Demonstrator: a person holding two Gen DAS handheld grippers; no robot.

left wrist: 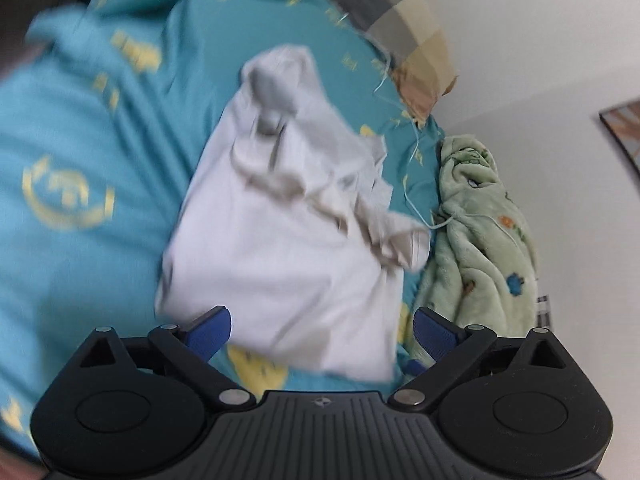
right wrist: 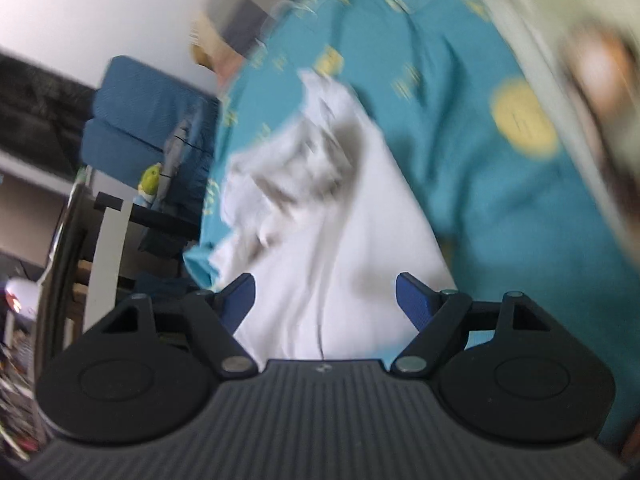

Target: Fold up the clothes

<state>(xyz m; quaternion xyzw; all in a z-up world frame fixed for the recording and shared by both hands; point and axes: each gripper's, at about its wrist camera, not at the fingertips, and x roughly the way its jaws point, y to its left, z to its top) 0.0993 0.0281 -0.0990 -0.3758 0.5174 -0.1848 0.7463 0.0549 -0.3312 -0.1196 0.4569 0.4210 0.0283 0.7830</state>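
A white garment (left wrist: 288, 240) lies loosely bunched on a teal bedsheet (left wrist: 80, 128) with yellow prints; its upper part is crumpled, its lower part flatter. My left gripper (left wrist: 322, 330) hovers over the garment's near edge, its blue pads spread wide with nothing pinched between them. In the right wrist view the same white garment (right wrist: 332, 248) runs up from under my right gripper (right wrist: 325, 298), which stands open above the cloth with its pads apart. Both views are blurred.
A light green fleece blanket (left wrist: 480, 232) lies bunched at the bed's right side by the white wall. A checked pillow (left wrist: 404, 28) lies at the head of the bed. In the right wrist view, a blue chair (right wrist: 148, 120) and shelving stand beyond the bed's left edge.
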